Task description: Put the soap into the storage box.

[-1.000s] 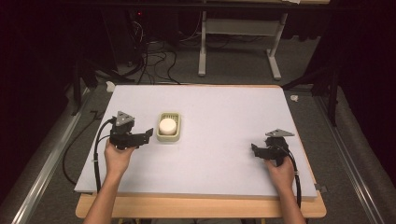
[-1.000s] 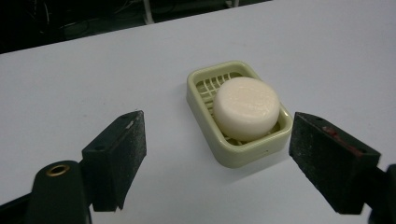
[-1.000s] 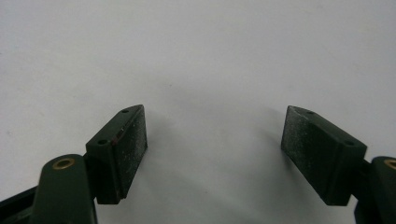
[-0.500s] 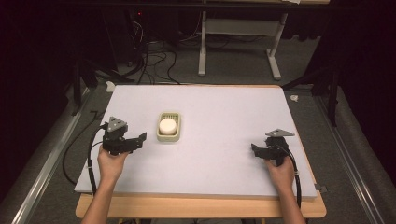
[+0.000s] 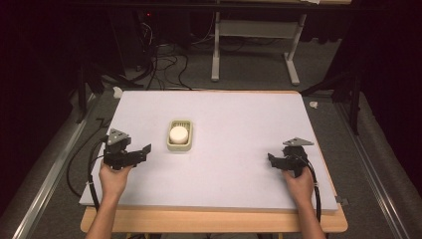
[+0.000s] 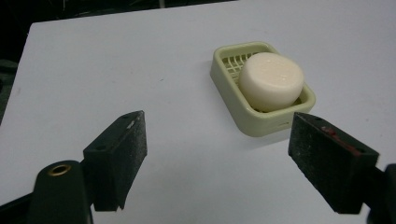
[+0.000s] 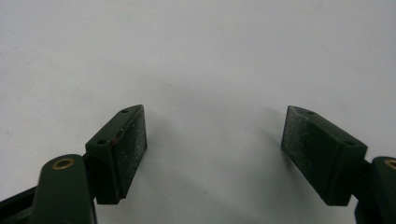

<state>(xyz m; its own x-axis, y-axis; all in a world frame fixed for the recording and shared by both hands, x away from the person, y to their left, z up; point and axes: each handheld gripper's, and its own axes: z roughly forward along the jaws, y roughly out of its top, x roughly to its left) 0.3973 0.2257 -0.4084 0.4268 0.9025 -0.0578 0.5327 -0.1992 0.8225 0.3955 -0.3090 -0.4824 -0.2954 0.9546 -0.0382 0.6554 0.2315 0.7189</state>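
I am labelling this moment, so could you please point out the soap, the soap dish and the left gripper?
soap (image 6: 272, 80), left gripper view, on its rounded top face.
soap dish (image 6: 261, 123), left gripper view, on its near outer wall.
left gripper (image 5: 144, 152), high view, midway between its open fingertips.

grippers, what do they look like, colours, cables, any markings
Both the left gripper and right gripper are black, each topped by a grey three-cornered plate and trailing a black cable. Their tongs are blocky, rough-faced pads with small screw holes and a brass-coloured rivet. No sleeves show on the forearms.

Dim room, grey carpet floor (image 5: 249, 64), white table legs (image 5: 215, 55), tangled cables (image 5: 164, 59) beyond.
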